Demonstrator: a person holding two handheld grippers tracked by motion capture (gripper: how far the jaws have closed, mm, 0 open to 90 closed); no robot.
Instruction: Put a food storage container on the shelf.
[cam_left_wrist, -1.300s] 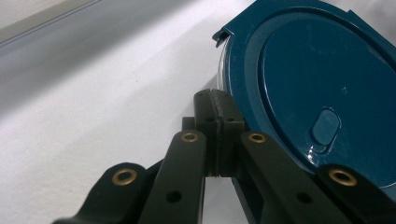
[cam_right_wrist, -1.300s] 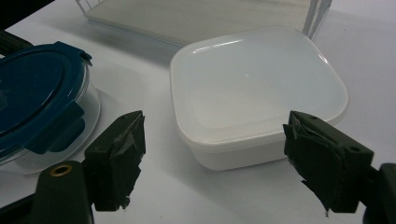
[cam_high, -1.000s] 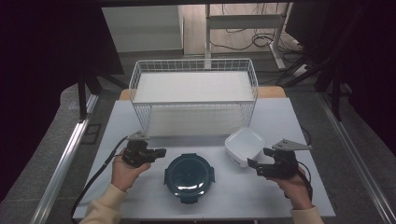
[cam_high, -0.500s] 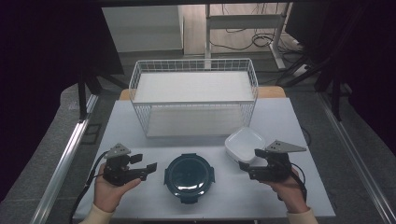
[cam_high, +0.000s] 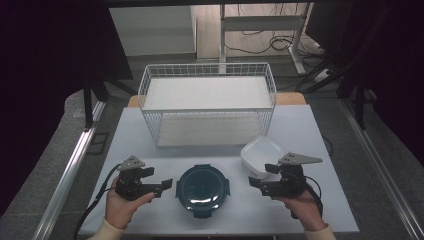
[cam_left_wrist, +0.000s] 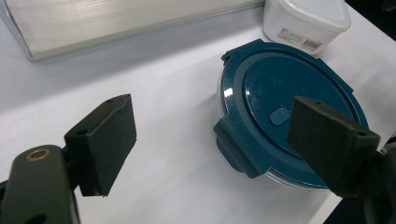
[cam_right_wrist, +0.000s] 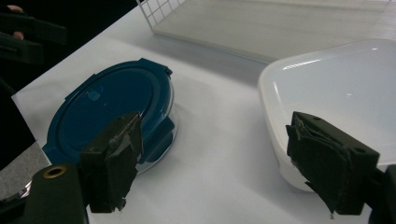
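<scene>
Fingers of the left gripper (cam_high: 165, 185) have just been opening and stand wide with nothing between them in the high view; the round blue-lidded container (cam_high: 202, 189) sits just beside their tips, while the right gripper (cam_high: 259, 186), also spread and empty, faces it from the other side.

Left gripper view: one pad (cam_left_wrist: 332, 143) overlaps the lid's rim, the other (cam_left_wrist: 103, 142) stands well clear over bare table. Closing here might merely clip a latch tab (cam_left_wrist: 235, 148) and skid the container.

Right gripper view: the white container (cam_right_wrist: 336, 98) lies just behind the far finger (cam_right_wrist: 329, 161), so a sweep could knock it.
</scene>
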